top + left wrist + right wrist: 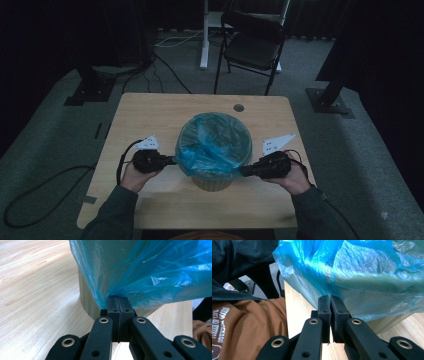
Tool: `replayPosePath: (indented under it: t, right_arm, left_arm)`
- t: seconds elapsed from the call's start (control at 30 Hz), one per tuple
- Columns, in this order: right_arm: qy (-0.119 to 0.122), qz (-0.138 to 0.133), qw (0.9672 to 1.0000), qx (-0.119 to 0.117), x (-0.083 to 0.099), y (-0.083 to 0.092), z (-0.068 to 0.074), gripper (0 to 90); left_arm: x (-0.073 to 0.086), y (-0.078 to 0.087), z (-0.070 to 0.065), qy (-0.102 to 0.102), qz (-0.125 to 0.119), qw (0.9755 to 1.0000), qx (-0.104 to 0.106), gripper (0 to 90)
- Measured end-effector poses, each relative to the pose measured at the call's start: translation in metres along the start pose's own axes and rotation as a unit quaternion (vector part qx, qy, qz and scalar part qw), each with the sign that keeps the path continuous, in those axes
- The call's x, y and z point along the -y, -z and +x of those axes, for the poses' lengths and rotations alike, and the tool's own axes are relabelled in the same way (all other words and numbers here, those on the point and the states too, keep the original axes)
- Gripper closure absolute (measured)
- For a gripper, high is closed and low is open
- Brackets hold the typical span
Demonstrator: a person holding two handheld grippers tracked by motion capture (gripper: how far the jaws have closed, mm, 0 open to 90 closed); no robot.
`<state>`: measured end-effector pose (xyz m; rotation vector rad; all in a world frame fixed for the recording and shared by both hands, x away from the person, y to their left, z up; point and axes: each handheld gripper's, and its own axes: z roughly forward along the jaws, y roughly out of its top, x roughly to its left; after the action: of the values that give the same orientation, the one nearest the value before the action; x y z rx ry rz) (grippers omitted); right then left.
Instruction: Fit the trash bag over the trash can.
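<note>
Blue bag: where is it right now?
In the high view the blue bag lines the bin at the table's centre, between the left gripper and right gripper, each pinching its hem.

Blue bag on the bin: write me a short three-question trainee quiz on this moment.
1. True or false: the left tool is shut on the blue bag.
2. Where does the bag's edge lie? A) folded down over the outside of the bin B) flat on the table C) on the chair
3. In the right gripper view, does the right tool clearly pinch the bag?

Key:
1. True: plastic gathers into its closed tips.
2. A.
3. Not clearly: a thin slit shows between the tips, and the bag's edge sits at them; a pinch cannot be confirmed.
</note>
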<state>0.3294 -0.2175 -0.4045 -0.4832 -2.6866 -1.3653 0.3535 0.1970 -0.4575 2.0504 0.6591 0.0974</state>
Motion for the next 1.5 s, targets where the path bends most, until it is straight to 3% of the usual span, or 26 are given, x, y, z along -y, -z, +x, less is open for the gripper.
replayPosePath:
  t: [0.1, 0.23, 0.4, 0.6, 0.7, 0.8, 0.9, 1.17, 1.33, 1.5]
  right_arm:
    - [-0.004, 0.003, 1.0000, -0.001, 0.001, 0.000, -0.001, 90.0]
    - [-0.009, 0.020, 0.9997, 0.007, 0.002, -0.003, -0.003, 90.0]
    - [-0.034, 0.051, 0.9976, 0.032, 0.009, -0.008, -0.011, 90.0]
    - [-0.041, 0.078, 0.9944, 0.058, 0.010, -0.011, -0.014, 90.0]
    - [-0.043, 0.097, 0.9911, 0.081, 0.011, -0.013, -0.014, 90.0]
    - [-0.044, 0.102, 0.9902, 0.084, 0.011, -0.014, -0.015, 90.0]
    - [-0.042, 0.094, 0.9918, 0.076, 0.011, -0.014, -0.014, 90.0]
    - [-0.025, 0.053, 0.9976, 0.036, 0.008, -0.006, -0.006, 90.0]
    - [-0.025, 0.040, 0.9986, 0.022, 0.008, -0.005, -0.007, 90.0]
    - [-0.041, 0.065, 0.9964, 0.037, 0.012, -0.009, -0.013, 90.0]
  left_arm:
    - [0.000, 0.001, -0.002, 0.000, -0.002, 1.0000, -0.002, 89.8]
    - [-0.003, 0.004, -0.007, -0.012, -0.020, 0.9996, 0.013, 89.8]
    - [-0.006, 0.011, -0.013, -0.020, -0.049, 0.9979, 0.039, 88.8]
    - [-0.006, 0.013, -0.013, -0.020, -0.061, 0.9960, 0.061, 88.6]
    - [-0.006, 0.014, -0.013, -0.019, -0.070, 0.9947, 0.073, 88.6]
    - [-0.006, 0.015, -0.013, -0.021, -0.071, 0.9943, 0.077, 88.7]
    - [-0.004, 0.009, -0.011, -0.021, -0.041, 0.9972, 0.060, 89.5]
    - [0.001, -0.001, -0.002, -0.001, 0.008, 0.9996, 0.026, 89.7]
    - [0.003, -0.002, 0.003, 0.013, 0.009, 0.9997, 0.021, 89.7]
    - [0.002, -0.002, -0.003, 0.001, 0.004, 0.9995, 0.031, 89.6]
